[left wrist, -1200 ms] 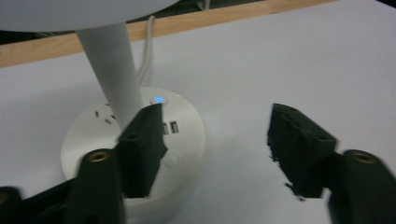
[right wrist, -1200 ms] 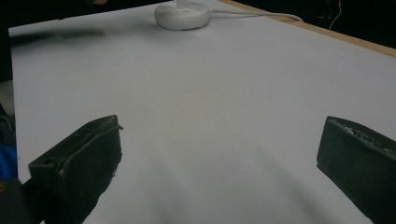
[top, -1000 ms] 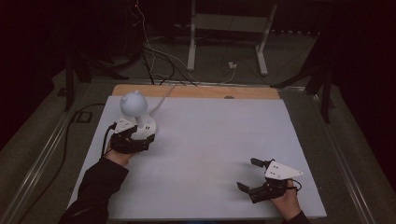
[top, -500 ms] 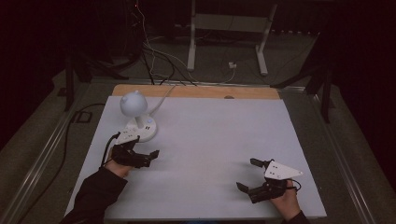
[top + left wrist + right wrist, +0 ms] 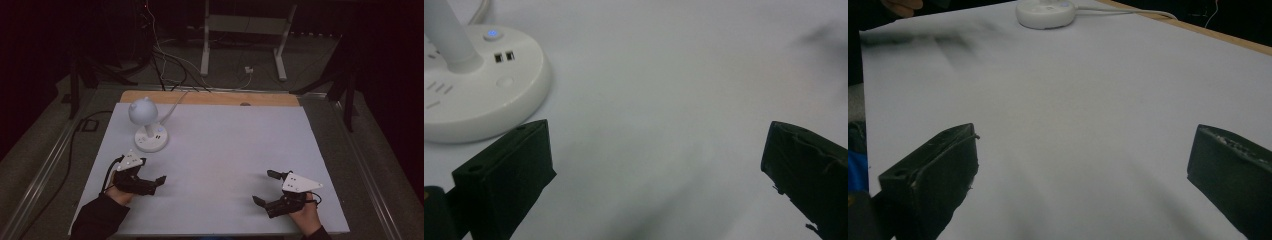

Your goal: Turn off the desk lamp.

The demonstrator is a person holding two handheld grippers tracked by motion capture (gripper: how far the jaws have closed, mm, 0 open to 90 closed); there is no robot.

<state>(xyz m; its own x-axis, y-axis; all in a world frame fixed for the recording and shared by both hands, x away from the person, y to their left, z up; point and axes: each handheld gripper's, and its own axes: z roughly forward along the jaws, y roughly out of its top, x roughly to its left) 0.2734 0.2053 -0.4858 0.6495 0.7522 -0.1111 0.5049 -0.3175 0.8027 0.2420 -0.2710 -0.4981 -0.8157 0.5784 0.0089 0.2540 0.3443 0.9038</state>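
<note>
Both grippers wide open and empty, lamp at upper left

The left gripper [image 5: 150, 182] sits at the lower left of the high view, the right gripper [image 5: 272, 192] at the lower right. The white desk lamp [image 5: 148, 127] stands upright just above the left one, nearer it: round base, lit blue button, globe head, cord trailing off the table [image 5: 235, 135].
</note>
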